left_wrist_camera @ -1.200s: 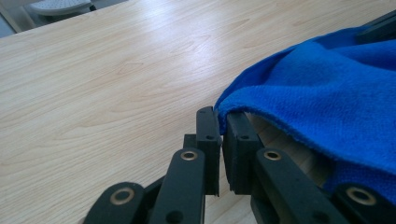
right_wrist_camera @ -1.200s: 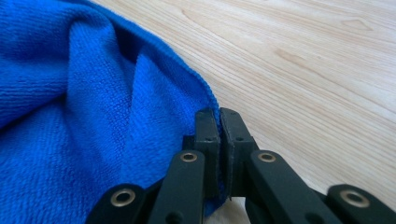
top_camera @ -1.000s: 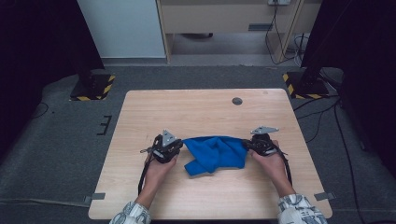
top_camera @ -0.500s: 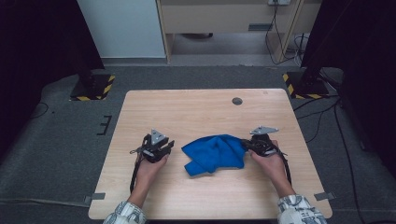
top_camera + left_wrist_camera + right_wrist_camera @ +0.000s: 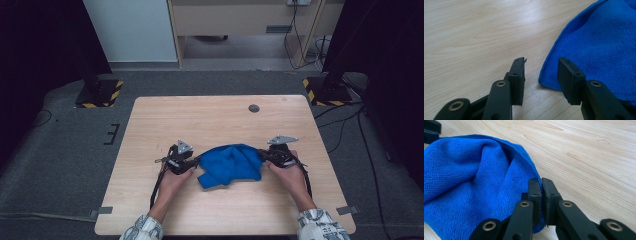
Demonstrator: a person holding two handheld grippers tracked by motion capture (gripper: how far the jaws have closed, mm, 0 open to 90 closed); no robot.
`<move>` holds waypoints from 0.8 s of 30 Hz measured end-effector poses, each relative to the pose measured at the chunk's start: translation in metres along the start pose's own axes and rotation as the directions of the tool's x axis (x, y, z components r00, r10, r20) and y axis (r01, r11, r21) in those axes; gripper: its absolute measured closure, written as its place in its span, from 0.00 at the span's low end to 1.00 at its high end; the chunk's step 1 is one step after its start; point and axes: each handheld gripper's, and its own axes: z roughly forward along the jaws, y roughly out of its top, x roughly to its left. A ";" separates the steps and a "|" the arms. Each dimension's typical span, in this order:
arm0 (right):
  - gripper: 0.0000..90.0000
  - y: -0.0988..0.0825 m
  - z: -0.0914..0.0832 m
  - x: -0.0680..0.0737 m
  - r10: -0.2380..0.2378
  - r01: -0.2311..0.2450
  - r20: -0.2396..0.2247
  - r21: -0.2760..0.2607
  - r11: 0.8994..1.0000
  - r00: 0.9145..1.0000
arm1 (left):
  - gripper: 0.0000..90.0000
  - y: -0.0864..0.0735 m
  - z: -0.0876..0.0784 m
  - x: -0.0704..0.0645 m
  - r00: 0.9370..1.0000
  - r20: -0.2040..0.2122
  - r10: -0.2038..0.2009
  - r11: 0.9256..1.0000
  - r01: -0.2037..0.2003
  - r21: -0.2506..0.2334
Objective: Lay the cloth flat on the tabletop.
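A crumpled blue cloth (image 5: 231,164) lies on the wooden table (image 5: 220,120) between the two grippers. My left gripper (image 5: 194,161) sits at the cloth's left edge. In the left gripper view it (image 5: 541,65) is open, and the cloth's hem (image 5: 549,80) lies just inside the gap, next to the right-hand jaw. My right gripper (image 5: 262,155) is at the cloth's right edge. In the right gripper view it (image 5: 541,183) is shut on the hem of the cloth (image 5: 474,182), which bunches into a fold in front of it.
A small dark round disc (image 5: 254,108) is set in the table near its far edge. Stands with yellow-and-black striped bases (image 5: 99,94) (image 5: 325,91) flank the table on the grey floor. Bare wood lies beyond and in front of the cloth.
My left gripper drew away to the left of the cloth, then came back right to its left edge, open. The right gripper has kept its hold and place.
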 end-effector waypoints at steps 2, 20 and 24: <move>0.96 0.000 0.000 0.000 0.005 -0.005 -0.003 -0.001 1.000 1.000 | 0.58 -0.001 0.002 -0.001 1.000 -0.002 -0.002 1.000 0.002 0.006; 0.96 0.001 -0.003 0.003 -0.003 0.003 -0.002 -0.011 1.000 1.000 | 0.91 -0.002 0.006 -0.017 0.998 0.047 0.047 0.998 -0.049 0.029; 0.96 0.003 -0.004 0.003 -0.006 0.005 -0.007 -0.016 1.000 1.000 | 0.97 -0.002 0.005 -0.019 0.998 0.039 0.054 0.998 -0.056 0.033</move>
